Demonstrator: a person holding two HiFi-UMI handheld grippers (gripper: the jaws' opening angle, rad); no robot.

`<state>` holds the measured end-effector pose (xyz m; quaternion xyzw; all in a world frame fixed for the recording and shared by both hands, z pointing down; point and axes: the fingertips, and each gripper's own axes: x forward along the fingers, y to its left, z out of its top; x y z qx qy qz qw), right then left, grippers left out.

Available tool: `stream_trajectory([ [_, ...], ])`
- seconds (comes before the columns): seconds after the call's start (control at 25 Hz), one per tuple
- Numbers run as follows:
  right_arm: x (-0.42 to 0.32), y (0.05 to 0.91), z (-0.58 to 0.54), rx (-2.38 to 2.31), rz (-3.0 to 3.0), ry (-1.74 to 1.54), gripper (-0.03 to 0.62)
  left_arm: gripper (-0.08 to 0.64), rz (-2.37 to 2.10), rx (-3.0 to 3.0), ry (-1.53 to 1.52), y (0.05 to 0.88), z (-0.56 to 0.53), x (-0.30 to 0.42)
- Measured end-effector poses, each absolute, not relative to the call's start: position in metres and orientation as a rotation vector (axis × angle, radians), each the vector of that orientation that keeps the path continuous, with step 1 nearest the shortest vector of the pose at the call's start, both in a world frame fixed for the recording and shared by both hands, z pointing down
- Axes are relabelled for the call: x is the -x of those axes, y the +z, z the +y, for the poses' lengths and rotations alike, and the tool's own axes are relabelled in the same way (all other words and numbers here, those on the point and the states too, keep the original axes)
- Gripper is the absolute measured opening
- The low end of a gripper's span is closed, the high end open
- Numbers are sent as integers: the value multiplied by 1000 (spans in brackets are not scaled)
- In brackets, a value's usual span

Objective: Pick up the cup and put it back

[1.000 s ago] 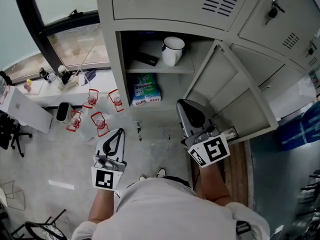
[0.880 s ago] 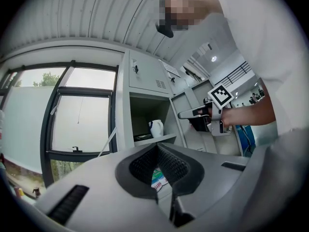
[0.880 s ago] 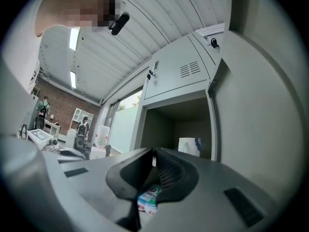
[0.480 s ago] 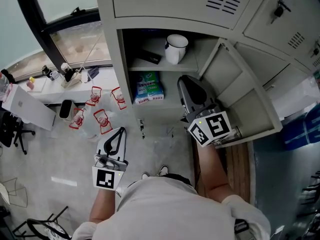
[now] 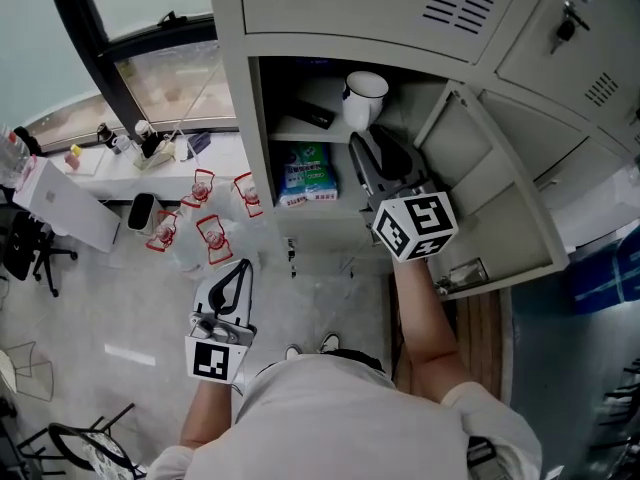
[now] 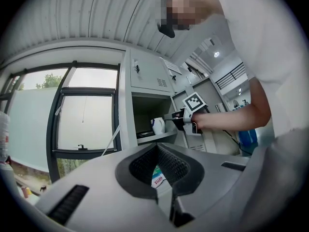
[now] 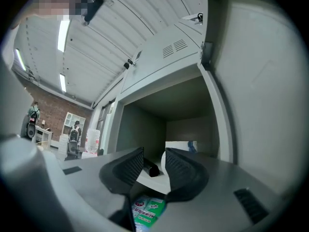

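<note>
The white cup (image 5: 362,101) stands upright on the upper shelf of the open grey locker (image 5: 240,168). It also shows in the left gripper view (image 6: 158,125) and, partly hidden behind a jaw, in the right gripper view (image 7: 179,146). My right gripper (image 5: 364,144) reaches level toward the shelf, its tips just short of the cup. Its jaws have just been opening and now stand apart (image 7: 154,154) with nothing between them. My left gripper (image 5: 240,266) hangs low over the floor, far from the locker, its tips (image 6: 156,147) together and empty.
A dark flat object (image 5: 320,115) lies on the shelf left of the cup. A green package (image 5: 308,176) sits on the shelf below. The locker door (image 5: 490,198) swings out to the right. Several red-handled water bottles (image 5: 205,233) stand on the floor at left.
My right gripper has travelled up the picture from the lower compartment's front to the upper shelf, close to the cup. The left gripper has stayed put.
</note>
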<state>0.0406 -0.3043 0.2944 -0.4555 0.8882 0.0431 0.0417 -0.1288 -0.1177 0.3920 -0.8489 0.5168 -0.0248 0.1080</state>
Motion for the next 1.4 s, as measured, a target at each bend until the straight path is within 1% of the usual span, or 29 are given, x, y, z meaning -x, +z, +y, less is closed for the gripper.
stream_trajectory([
  [0.32, -38, 299, -331, 1490, 2709, 74, 150, 20, 1540, 2506, -88, 398, -113, 126],
  [0.56, -34, 305, -336, 1480, 2766, 90, 150, 20, 1538, 2530, -94, 401, -115, 121],
  [0.8, -32, 315, -346, 1475, 2749, -7, 148, 20, 1530, 2542, -102, 404, -113, 115],
  [1.04, -33, 309, -354, 1472, 2710, -29, 105, 20, 1560, 2537, -98, 405, -112, 120],
  [1.4, -24, 314, -360, 1494, 2732, -39, 80, 20, 1568, 2529, -85, 404, -112, 123],
])
